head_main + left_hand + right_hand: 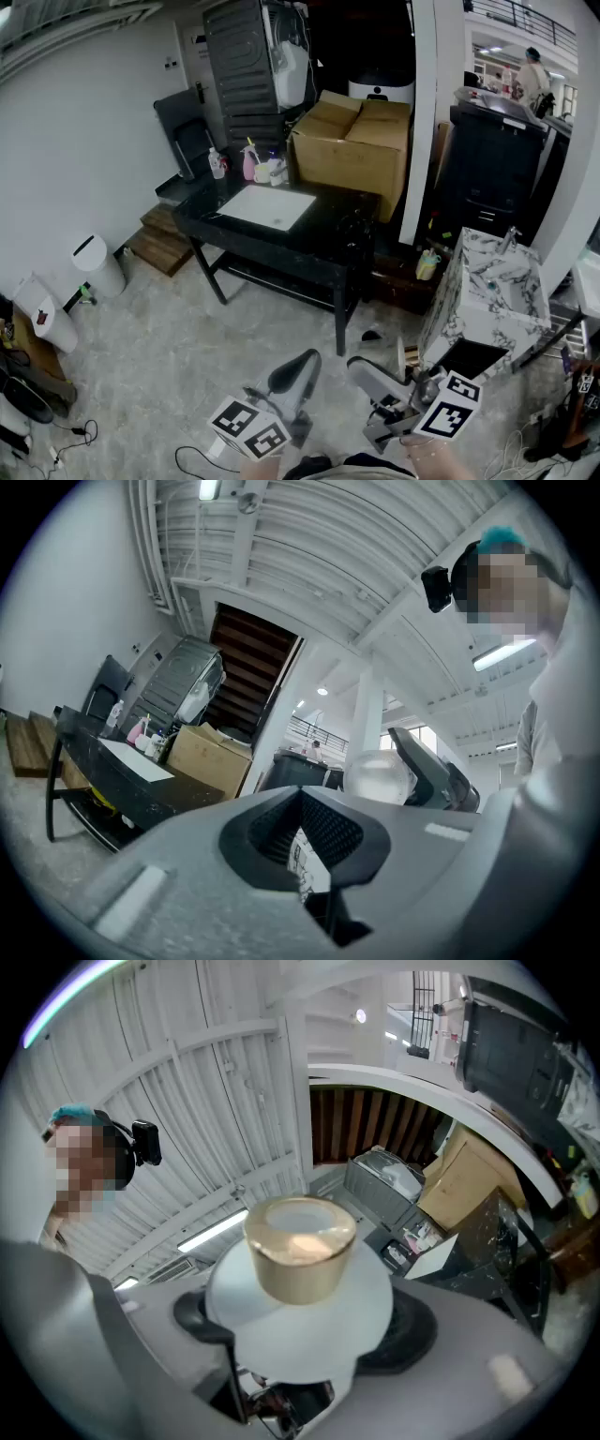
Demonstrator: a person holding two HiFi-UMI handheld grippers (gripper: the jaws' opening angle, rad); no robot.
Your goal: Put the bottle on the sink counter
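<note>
Right hand-held gripper [305, 1335] clamped on bottle [298, 1255], white round body, gold cap, tilted upward, well short of table [319, 234]. Left hand-held gripper [305, 832] closed, empty.

Risks:
- round body slipping from wide-spread jaws during carry
- small containers [248, 164] at table's far-left corner knocked at set-down

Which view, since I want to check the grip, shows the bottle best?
The right gripper view: the bottle fills its middle, gold cap toward the camera, held between the jaws. The left gripper view shows only its white rounded side; in the head view it is barely discernible.
</note>
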